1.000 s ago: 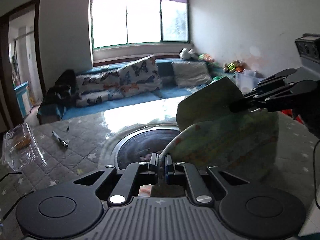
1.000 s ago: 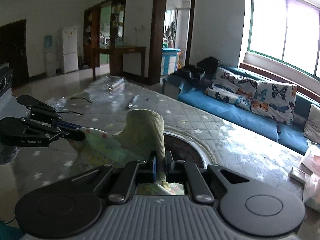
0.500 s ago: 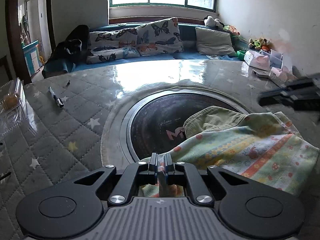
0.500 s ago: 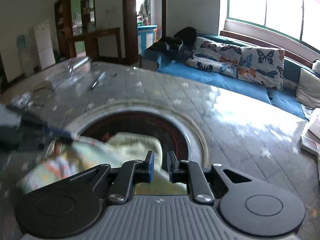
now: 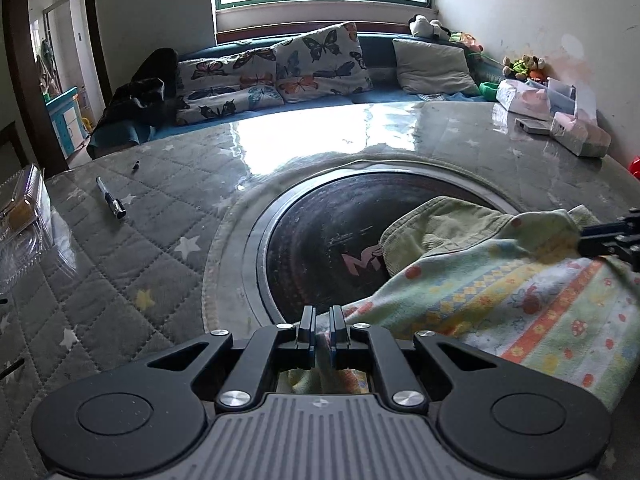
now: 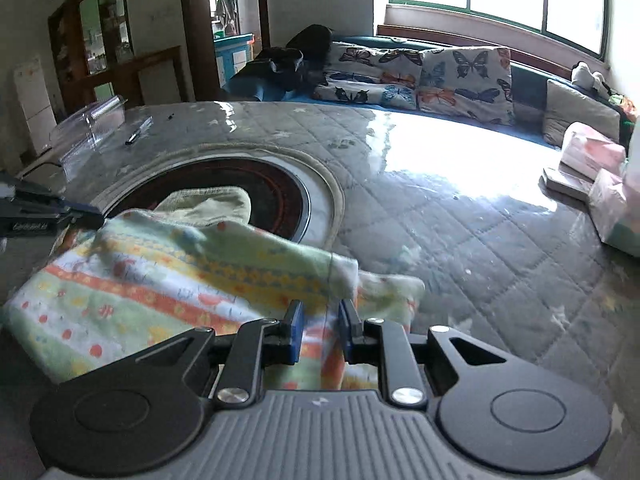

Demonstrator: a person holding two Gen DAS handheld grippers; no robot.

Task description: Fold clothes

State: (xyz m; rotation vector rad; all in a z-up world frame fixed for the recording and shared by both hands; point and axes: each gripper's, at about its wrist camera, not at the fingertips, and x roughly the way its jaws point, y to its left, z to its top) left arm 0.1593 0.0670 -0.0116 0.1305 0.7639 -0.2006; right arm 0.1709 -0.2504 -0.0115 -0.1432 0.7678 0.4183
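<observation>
Pinching a corner of the patterned garment (image 5: 500, 300) in the left tool (image 5: 322, 334), pads closed tight on a twist of cloth at the near rim of the dark round inset (image 5: 320, 240); right tool (image 6: 320, 330) parted, pads standing clear on either side of the striped hem, cloth lying loose between them and no longer squeezed

Lying mostly flat on the quilted tabletop (image 6: 460, 240), the garment, half over the inset, with its plain green ribbed part (image 6: 208, 204) poking out toward the far side and one edge doubled over along the top

Judging from this: setting down after a fold, right side released, left side not yet let go

Next, probably: opening the left tool, backing both clear without dragging the cloth, then choosing fresh edges for a further fold; needing care that the doubled layer stays aligned and the green part gets tucked in

Well apart and out of the way: pen (image 5: 111, 202), clear plastic box (image 6: 92, 124)
</observation>
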